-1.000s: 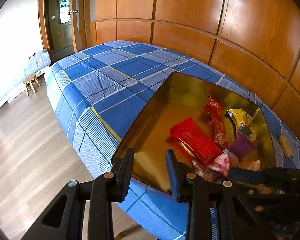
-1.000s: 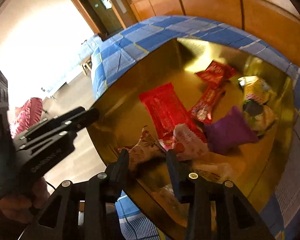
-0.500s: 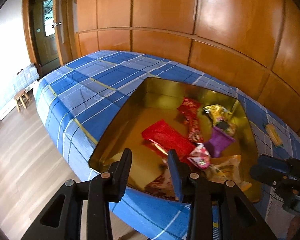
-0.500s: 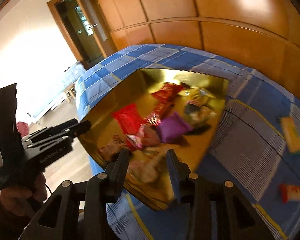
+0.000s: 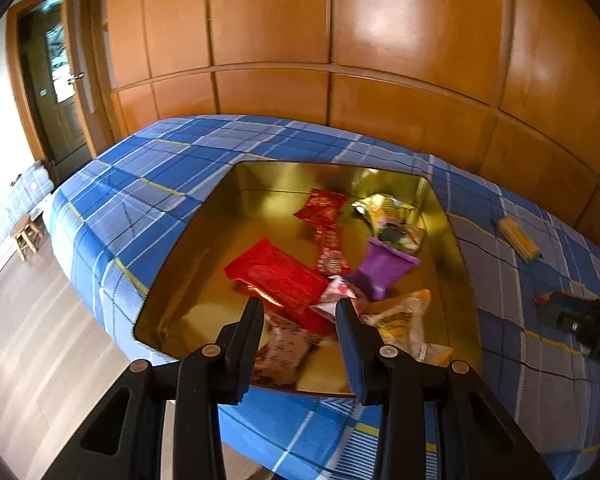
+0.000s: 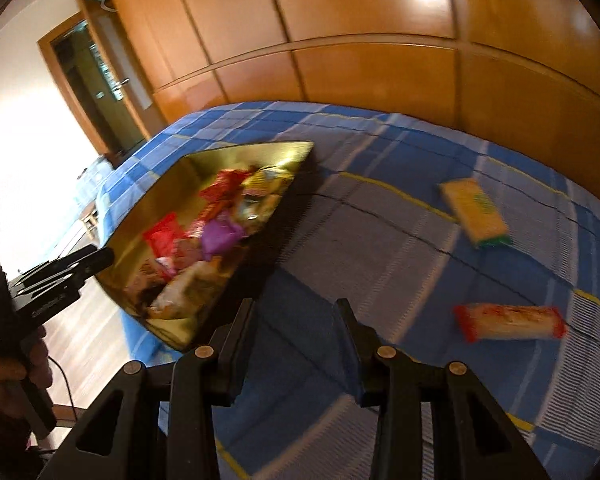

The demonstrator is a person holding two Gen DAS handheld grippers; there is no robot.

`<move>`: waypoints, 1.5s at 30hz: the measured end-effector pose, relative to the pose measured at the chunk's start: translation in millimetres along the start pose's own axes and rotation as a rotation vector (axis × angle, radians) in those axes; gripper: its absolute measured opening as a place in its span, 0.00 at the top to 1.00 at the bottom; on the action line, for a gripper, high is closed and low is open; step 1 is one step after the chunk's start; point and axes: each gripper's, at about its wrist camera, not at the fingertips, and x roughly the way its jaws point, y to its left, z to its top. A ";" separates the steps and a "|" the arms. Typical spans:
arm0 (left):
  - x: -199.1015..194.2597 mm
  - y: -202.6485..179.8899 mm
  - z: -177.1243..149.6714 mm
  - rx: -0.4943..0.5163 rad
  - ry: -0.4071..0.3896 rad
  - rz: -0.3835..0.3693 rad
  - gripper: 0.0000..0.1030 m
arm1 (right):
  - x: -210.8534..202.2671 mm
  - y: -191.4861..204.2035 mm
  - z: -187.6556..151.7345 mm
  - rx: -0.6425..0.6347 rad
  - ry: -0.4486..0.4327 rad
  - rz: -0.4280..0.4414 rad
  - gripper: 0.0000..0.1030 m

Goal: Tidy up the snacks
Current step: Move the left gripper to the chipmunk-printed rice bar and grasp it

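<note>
I see the snacks piled in the shallow gold metal tin (image 5: 204, 240), which sits on the blue plaid cloth (image 5: 140, 168) near its front edge: a flat red foil packet (image 5: 278, 276), a purple pouch (image 5: 382, 268), a narrow red patterned wrapper (image 5: 330, 246), a yellow-and-green crinkled bag (image 5: 384, 210), a pale orange-yellow bag (image 5: 400, 316) and a brown patterned packet (image 5: 286, 350) at the near wall. Print shows on several wrappers, but I cannot read any of it. My left gripper (image 5: 298, 316) hangs over the tin's near rim, its jaws parted wide with nothing between them. My right gripper (image 6: 296, 316) is over bare cloth to the tin's right, equally wide and empty. Well apart from the tin lie two loose snacks: a yellow rectangular packet with a green end (image 6: 474, 214) and, nearer me, a long pale bar with red ends (image 6: 510, 322). Glossy orange wood panels (image 5: 380, 20) rise behind.
</note>
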 end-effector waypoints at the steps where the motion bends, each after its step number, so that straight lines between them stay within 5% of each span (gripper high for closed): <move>1: -0.1 -3.3 0.1 0.008 0.001 -0.005 0.63 | -3.9 -8.4 -0.4 0.011 -0.005 -0.017 0.62; 10: 0.6 -40.1 3.2 0.118 0.015 -0.069 0.63 | -40.9 -69.1 -4.9 0.069 -0.027 -0.159 0.62; 14: 1.1 -69.5 2.8 0.215 0.023 -0.127 0.56 | -58.8 -102.8 -7.3 0.111 -0.027 -0.216 0.62; 25: 9.5 -181.1 1.3 0.500 0.074 -0.369 0.48 | -87.9 -212.7 -30.9 0.323 0.019 -0.344 0.61; 33: 39.7 -269.9 0.4 0.672 0.141 -0.511 0.47 | -83.8 -237.4 -43.8 0.424 0.021 -0.319 0.61; 45: 81.8 -360.0 -10.6 0.887 0.166 -0.536 0.40 | -87.6 -232.7 -34.4 0.452 -0.020 -0.226 0.60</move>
